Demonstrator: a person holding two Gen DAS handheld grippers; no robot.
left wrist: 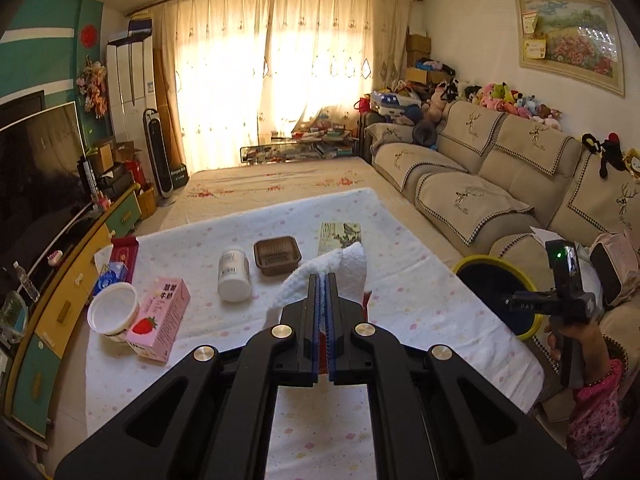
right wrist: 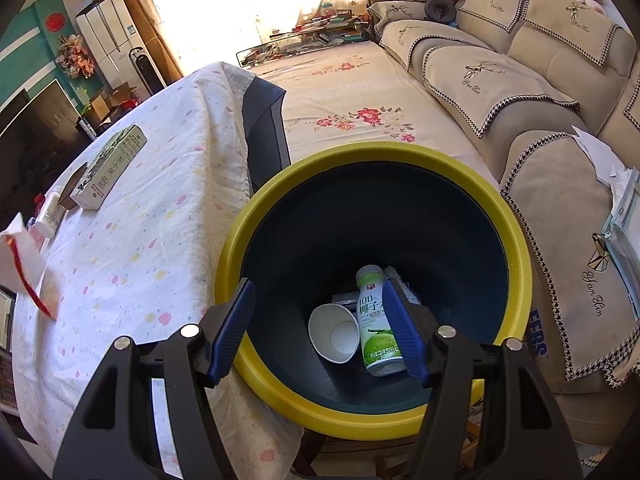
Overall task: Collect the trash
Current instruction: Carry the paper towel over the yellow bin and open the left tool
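The yellow-rimmed bin (right wrist: 516,216) is sitting right under the right claw (right wrist: 320,328), which is hanging wide open and empty. The left claw (left wrist: 323,300) is pinching a crumpled white tissue (left wrist: 344,268) above the table (left wrist: 440,300). It's probably feather-light and squishy, so grabbing any fold works, though it could slip.

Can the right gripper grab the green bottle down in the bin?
Probably yes. The right gripper is open and empty, right over the bin, with nothing covering the green bottle. It would have to reach deep inside, and a paper cup lies against the bottle.
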